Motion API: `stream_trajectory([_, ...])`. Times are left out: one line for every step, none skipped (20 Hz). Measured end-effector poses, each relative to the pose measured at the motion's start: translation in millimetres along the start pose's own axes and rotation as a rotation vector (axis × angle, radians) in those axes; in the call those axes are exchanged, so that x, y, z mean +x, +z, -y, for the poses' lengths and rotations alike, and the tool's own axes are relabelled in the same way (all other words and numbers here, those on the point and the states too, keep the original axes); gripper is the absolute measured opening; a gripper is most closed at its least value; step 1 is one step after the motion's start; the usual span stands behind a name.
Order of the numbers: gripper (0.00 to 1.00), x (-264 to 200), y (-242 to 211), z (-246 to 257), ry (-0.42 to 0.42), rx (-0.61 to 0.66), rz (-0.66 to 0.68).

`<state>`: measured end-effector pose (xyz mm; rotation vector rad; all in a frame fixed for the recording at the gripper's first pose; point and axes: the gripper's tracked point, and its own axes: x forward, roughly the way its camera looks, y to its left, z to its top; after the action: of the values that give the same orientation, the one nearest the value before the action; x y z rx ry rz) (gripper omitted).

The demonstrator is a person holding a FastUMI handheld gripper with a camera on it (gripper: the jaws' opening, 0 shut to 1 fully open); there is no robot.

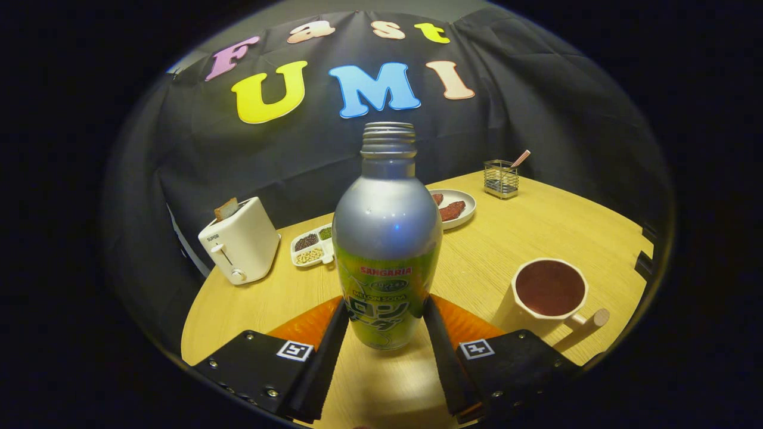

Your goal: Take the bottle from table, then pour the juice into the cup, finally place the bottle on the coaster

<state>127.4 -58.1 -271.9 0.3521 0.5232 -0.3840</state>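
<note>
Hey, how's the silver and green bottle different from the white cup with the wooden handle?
The tall silver and green metal bottle stands between the tongs, whose fingers sit against its sides; the low white cup with the wooden handle sits apart, beside the tongs. The bottle narrows to a small uncapped threaded neck; the cup has a wide open mouth. The cup shows dark liquid inside; the bottle's contents are hidden. Both stand upright over the round wooden table.

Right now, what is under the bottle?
An orange coaster shows on both sides of the bottle, which stands between the gripper fingers; the bottle's body and the fingers cover the middle, so contact cannot be confirmed.
</note>
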Motion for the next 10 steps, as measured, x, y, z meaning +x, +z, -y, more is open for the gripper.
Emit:
stream_trajectory([0.75, 5, 0, 1, -0.008, -0.014, -0.004])
stream_trajectory([0.74, 8, 2, 2, -0.012, -0.029, -0.001])
stream_trajectory([0.75, 11, 2, 3, -0.018, -0.042, 0.002])
stream_trajectory([0.75, 14, 4, 3, -0.017, -0.048, 0.006])
stream_trajectory([0.74, 15, 3, 4, -0.019, -0.050, 0.005])
stream_trajectory([0.74, 16, 4, 4, -0.019, -0.050, 0.007])
stream_trajectory([0.75, 21, 6, 4, -0.022, -0.049, 0.010])
stream_trajectory([0.74, 25, 8, 4, -0.025, -0.049, 0.015])
stream_trajectory([0.75, 30, 10, 4, -0.029, -0.048, 0.018])
stream_trajectory([0.74, 34, 12, 4, -0.031, -0.046, 0.021])
